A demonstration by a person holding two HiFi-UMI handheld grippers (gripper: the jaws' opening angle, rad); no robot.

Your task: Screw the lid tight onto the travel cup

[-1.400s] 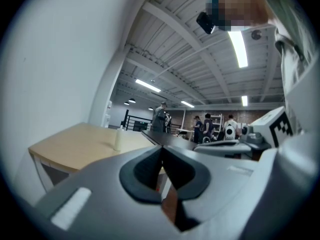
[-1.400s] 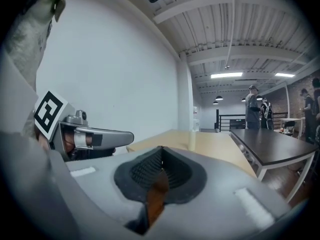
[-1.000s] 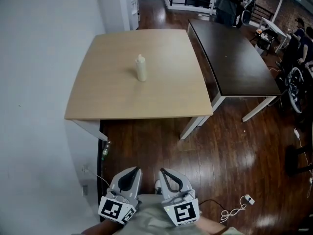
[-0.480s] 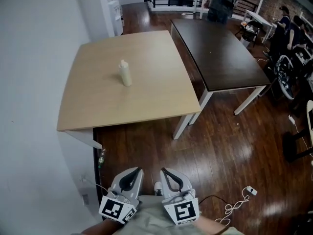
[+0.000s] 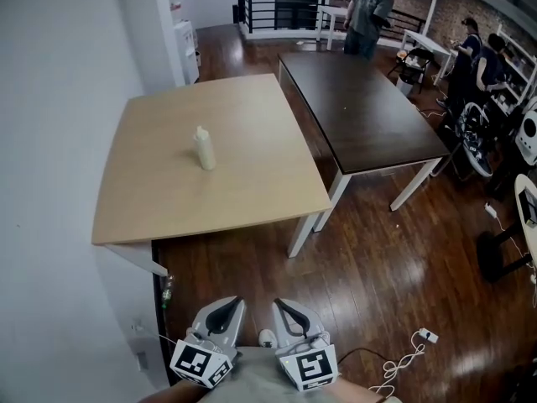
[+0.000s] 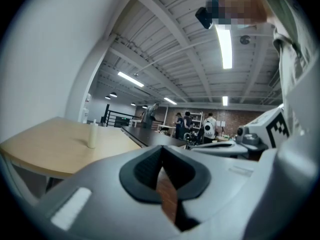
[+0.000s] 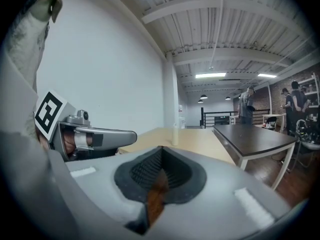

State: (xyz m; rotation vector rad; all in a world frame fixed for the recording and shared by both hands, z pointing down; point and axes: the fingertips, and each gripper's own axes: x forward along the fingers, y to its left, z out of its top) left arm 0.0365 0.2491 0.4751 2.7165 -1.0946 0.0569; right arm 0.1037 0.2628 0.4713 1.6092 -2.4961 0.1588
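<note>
A pale rectangular wooden table with white legs [image 5: 252,133] stands against the plain white wall [image 5: 50,99], and a dark brown rectangular table on white legs [image 5: 361,116] stands just beside its right edge, both on the glossy dark wooden plank floor [image 5: 377,275]. A white cable with a plug [image 5: 409,353] lies coiled on the floor at lower right. Farther back are a black metal railing [image 5: 281,11], a white water dispenser [image 5: 183,44], a standing person in a grey top [image 5: 369,11] and seated people at the right [image 5: 478,53].

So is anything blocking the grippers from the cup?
Nothing visible. The cup stands alone on the table, and only floor separates that table from the left gripper and right gripper.
</note>
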